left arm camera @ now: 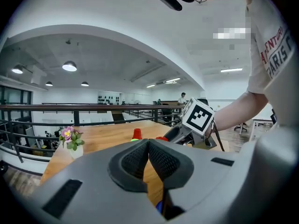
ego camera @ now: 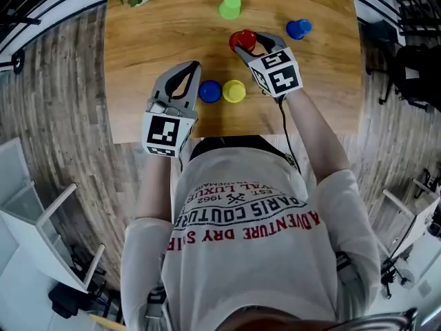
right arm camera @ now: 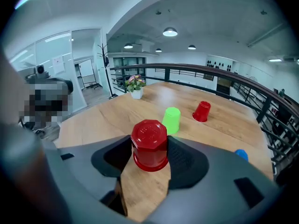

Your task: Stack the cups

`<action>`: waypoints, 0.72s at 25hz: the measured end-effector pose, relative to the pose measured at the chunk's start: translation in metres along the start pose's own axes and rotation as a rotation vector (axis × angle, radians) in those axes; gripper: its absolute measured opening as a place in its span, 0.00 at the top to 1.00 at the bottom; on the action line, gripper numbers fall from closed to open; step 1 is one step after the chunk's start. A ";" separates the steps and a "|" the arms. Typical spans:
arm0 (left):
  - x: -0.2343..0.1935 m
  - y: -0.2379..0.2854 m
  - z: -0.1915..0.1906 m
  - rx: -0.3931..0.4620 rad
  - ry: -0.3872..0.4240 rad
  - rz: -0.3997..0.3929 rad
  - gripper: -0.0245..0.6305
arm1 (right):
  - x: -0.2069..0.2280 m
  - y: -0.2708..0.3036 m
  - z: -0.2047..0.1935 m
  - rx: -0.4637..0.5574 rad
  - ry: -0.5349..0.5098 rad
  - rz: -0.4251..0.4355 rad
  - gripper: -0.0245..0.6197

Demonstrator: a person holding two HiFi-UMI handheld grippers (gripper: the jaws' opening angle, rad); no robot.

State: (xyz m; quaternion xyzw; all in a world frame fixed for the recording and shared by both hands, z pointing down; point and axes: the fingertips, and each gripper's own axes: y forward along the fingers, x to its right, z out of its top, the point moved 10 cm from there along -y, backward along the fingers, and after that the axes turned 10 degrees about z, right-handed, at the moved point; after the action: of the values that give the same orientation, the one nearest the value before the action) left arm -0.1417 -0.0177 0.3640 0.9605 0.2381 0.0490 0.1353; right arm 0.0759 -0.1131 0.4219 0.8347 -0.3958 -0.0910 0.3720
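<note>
While the counter (ego camera: 151,40) leaves plenty of room, the biggest risk, as I judge it, sits in the right gripper (right arm camera: 150,149). It is clenched on the red cup (right arm camera: 149,136), held upside down over the counter's middle. Its pads press only on the tapered sides, so a slack squeeze or a quick swing could let the cup slide out and roll. Next, lowering it off-centre over the green cup (right arm camera: 172,119) just beyond could tip that one or jam the two crooked. Squeezing harder to be safe might buckle the wall. Smaller still, the left gripper (left arm camera: 148,148), clenched on nothing, hangs near the blue cup (ego camera: 209,91) and yellow cup (ego camera: 234,91) by the front edge and could nudge them
</note>
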 end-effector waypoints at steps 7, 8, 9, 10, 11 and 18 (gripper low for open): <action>0.024 0.005 -0.001 -0.009 0.031 -0.085 0.94 | -0.007 -0.033 -0.057 -0.030 0.094 -0.064 0.57; 0.027 0.006 -0.003 -0.013 0.032 -0.090 0.94 | -0.009 -0.036 -0.064 -0.038 0.100 -0.070 0.57; 0.029 0.005 -0.005 -0.016 0.030 -0.094 0.94 | -0.011 -0.038 -0.071 -0.043 0.105 -0.077 0.57; 0.031 0.005 -0.006 -0.019 0.027 -0.098 0.94 | -0.014 -0.041 -0.076 -0.044 0.111 -0.083 0.57; 0.033 0.004 -0.008 -0.021 0.024 -0.103 0.94 | -0.017 -0.043 -0.081 -0.042 0.117 -0.089 0.57; 0.045 -0.002 -0.012 -0.030 0.039 -0.150 0.94 | -0.046 -0.052 -0.116 -0.044 0.148 -0.124 0.57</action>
State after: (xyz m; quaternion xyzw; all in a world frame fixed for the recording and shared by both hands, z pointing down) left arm -0.1052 0.0079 0.3758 0.9367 0.3113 0.0607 0.1484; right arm 0.1281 0.0058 0.4614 0.8536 -0.3129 -0.0606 0.4120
